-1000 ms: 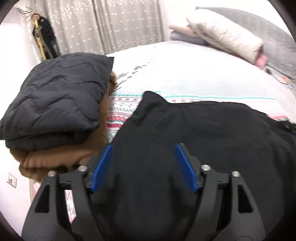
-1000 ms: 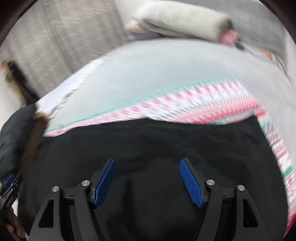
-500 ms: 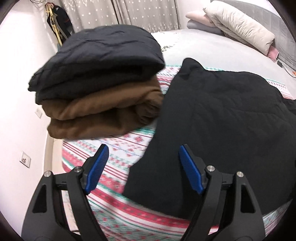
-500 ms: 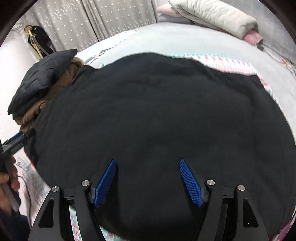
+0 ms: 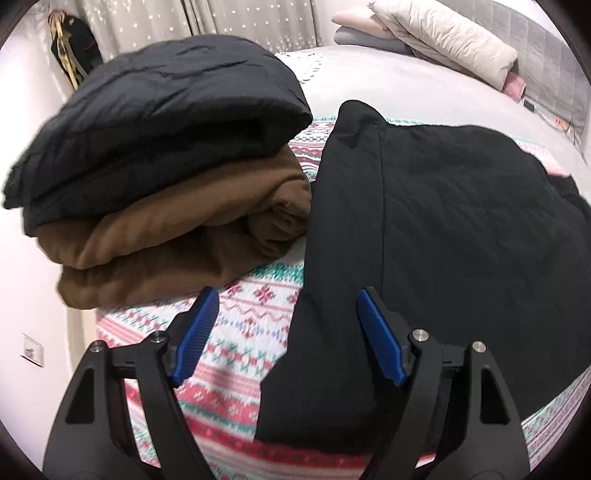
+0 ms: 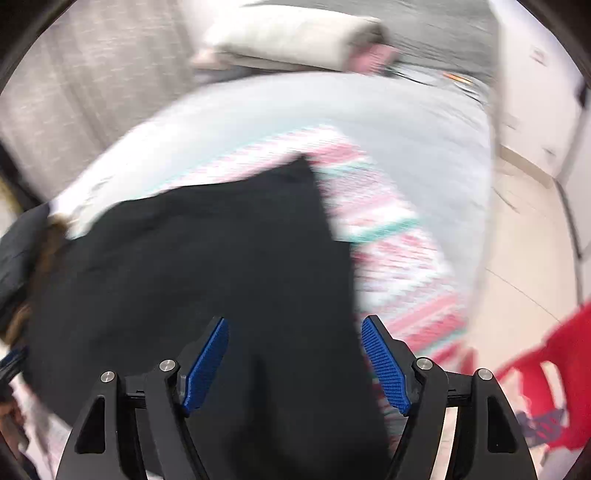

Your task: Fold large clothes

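Left wrist view, far left: white wall with a wall socket (image 5: 33,350) low down; a dark bag with yellow straps (image 5: 74,55) hangs beside grey star-dotted curtains (image 5: 236,26).

On the bed, a stack: folded black quilted jacket (image 5: 162,125) on top of a folded brown fleece garment (image 5: 184,236). The stack rests on a knit-pattern blanket in red, green and white (image 5: 243,332).

Left gripper (image 5: 286,328): black frame, blue ribbed pads, jaws closing but still wide apart, gripping nothing. Under the gap lie the blanket and the left edge of the large black garment (image 5: 443,236), spread flat on the bed to the right of the stack, its upper left corner just beside the brown fleece.

Farther back: pale grey bedcover (image 5: 406,85), a rolled cream duvet (image 5: 443,48) against the headboard.

Right wrist view, heavily blurred. Right gripper (image 6: 295,360): same build, jaws opening, wide, nothing clamped. The black garment (image 6: 207,266) lies beneath and between them; its right edge runs just inside the right-hand pad. Whether the pads touch the cloth cannot be told. Right of that, blanket (image 6: 399,266), pale floor (image 6: 524,258), and a red plastic object (image 6: 554,376) at the bottom right corner, too smeared to identify.
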A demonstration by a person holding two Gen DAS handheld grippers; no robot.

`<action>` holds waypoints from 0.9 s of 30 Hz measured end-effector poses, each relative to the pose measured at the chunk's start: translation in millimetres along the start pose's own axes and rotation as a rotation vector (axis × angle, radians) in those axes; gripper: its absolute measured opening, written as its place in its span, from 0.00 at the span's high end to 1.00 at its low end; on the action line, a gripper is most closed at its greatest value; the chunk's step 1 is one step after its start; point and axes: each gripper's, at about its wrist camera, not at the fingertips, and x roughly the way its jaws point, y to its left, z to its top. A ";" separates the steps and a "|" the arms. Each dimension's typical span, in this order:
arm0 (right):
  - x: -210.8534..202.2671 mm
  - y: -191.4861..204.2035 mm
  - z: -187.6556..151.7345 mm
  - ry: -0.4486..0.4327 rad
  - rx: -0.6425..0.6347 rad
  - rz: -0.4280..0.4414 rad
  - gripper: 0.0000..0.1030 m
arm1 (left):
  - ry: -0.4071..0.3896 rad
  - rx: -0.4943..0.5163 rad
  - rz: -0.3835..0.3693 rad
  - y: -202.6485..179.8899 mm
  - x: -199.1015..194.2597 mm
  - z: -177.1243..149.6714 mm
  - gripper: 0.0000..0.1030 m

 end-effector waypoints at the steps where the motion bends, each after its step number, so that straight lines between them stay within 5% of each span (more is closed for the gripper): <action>1: 5.1 -11.1 1.6 0.012 0.032 0.020 0.27 | 0.010 -0.026 -0.022 2.6 4.0 1.2 0.35; 3: 16.6 -23.9 2.7 0.035 0.085 0.091 0.28 | 0.049 -0.086 -0.105 4.4 10.7 -0.5 0.71; 4: 24.5 -24.4 3.5 0.050 0.105 0.130 0.40 | 0.058 -0.102 -0.123 3.8 11.4 -2.7 0.75; 5: 35.6 -23.8 4.2 0.075 0.118 0.161 0.72 | 0.048 -0.096 -0.097 -0.5 9.5 -4.2 0.78; 7: 47.8 -19.2 3.9 0.100 0.121 0.143 0.82 | 0.020 -0.046 -0.048 -10.3 3.6 -7.6 0.89; 10: 47.2 -4.2 12.3 0.035 0.077 0.081 0.93 | 0.009 -0.039 -0.002 -15.8 -2.7 -10.8 0.92; 14: 36.0 5.0 27.2 -0.075 0.043 0.057 0.95 | 0.012 -0.057 0.031 -17.0 1.6 -15.7 0.92; 18: 74.4 3.0 25.5 0.017 0.034 -0.014 0.95 | 0.025 -0.062 0.060 -23.4 7.6 -17.1 0.92; 22: 84.1 0.3 25.2 0.012 0.037 -0.030 0.94 | 0.027 -0.062 0.090 -30.0 14.7 -16.9 0.91; 25: 85.2 3.1 26.5 0.003 0.024 -0.041 0.93 | 0.003 -0.038 0.127 -36.5 13.8 -13.9 0.87; 27: 84.2 6.0 27.2 0.005 0.016 -0.054 0.90 | -0.023 -0.052 0.141 -35.3 3.1 -9.5 0.75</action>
